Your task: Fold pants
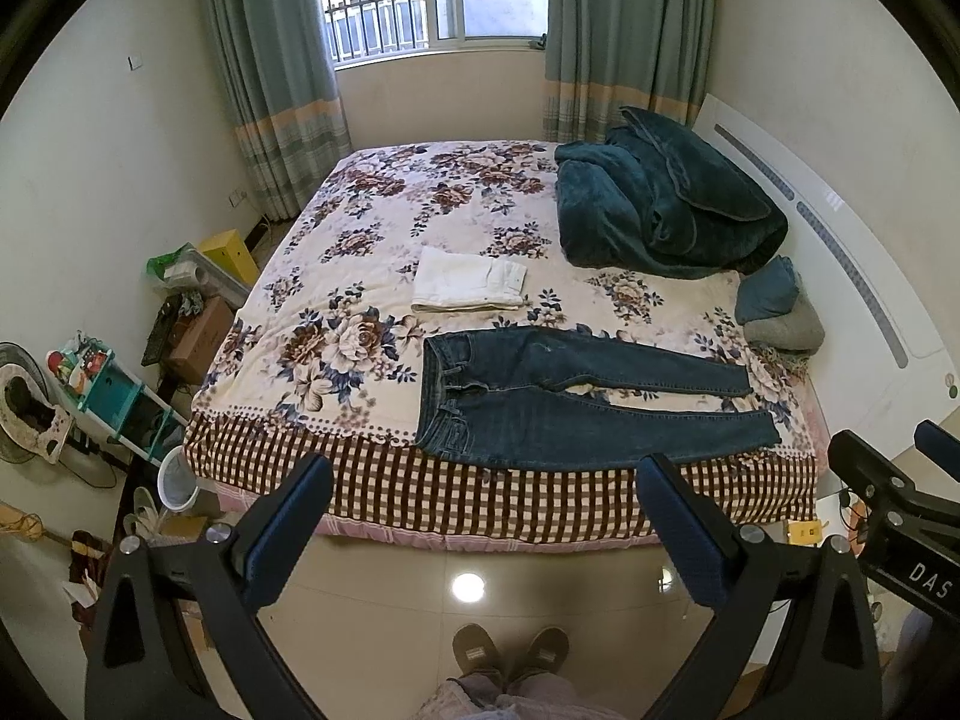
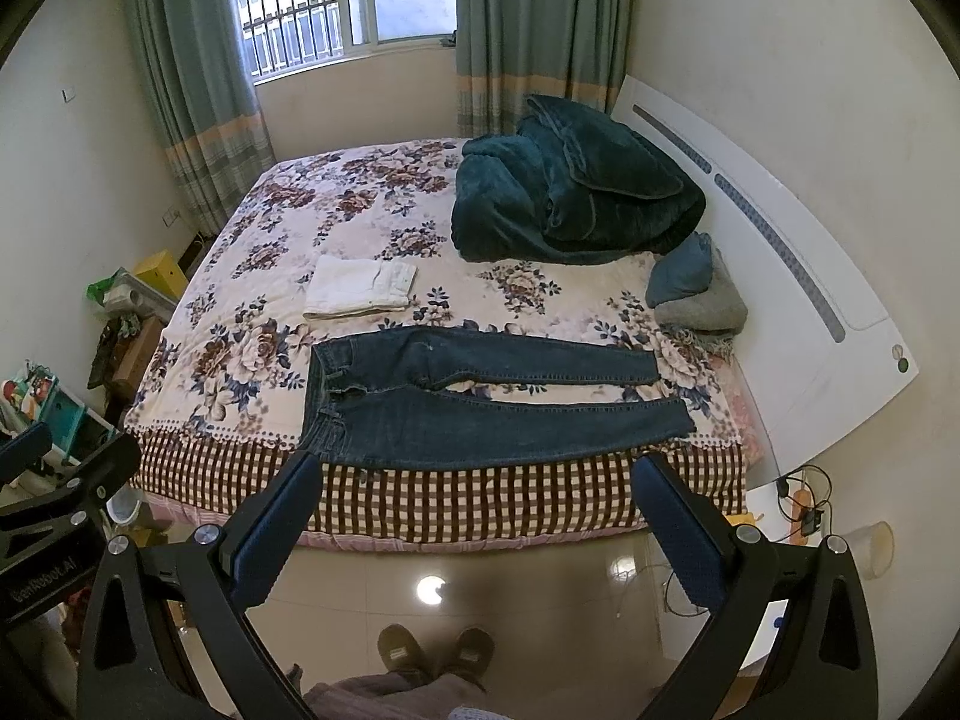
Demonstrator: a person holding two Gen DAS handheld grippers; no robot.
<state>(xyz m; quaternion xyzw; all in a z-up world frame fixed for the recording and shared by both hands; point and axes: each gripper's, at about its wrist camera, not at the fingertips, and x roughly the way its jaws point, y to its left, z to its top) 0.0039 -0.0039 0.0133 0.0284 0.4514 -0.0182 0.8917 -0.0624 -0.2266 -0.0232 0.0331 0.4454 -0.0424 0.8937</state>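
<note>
Bed (image 1: 372, 252) (jeans (image 1: 570, 402), blanket (image 1: 660, 204))

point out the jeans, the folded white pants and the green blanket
jeans (image 1: 576, 414), left wrist view, upper thigh of the near leg
folded white pants (image 1: 462, 285), left wrist view, top face
green blanket (image 2: 570, 192), right wrist view, middle of the heap

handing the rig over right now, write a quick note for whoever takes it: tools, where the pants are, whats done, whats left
Left tool: open, empty, held above the floor short of the bed.
Right tool: open, empty, likewise short of the bed.
Jeans: spread flat along the bed's near edge, waistband to the left, legs running right and slightly apart.
White pants: already folded, lying farther back on the bed, behind the jeans.
Done: white pants folded; jeans laid out.
Left: all the folding of the jeans. Likely bring one leg over the other, then fold lengthwise.
</note>
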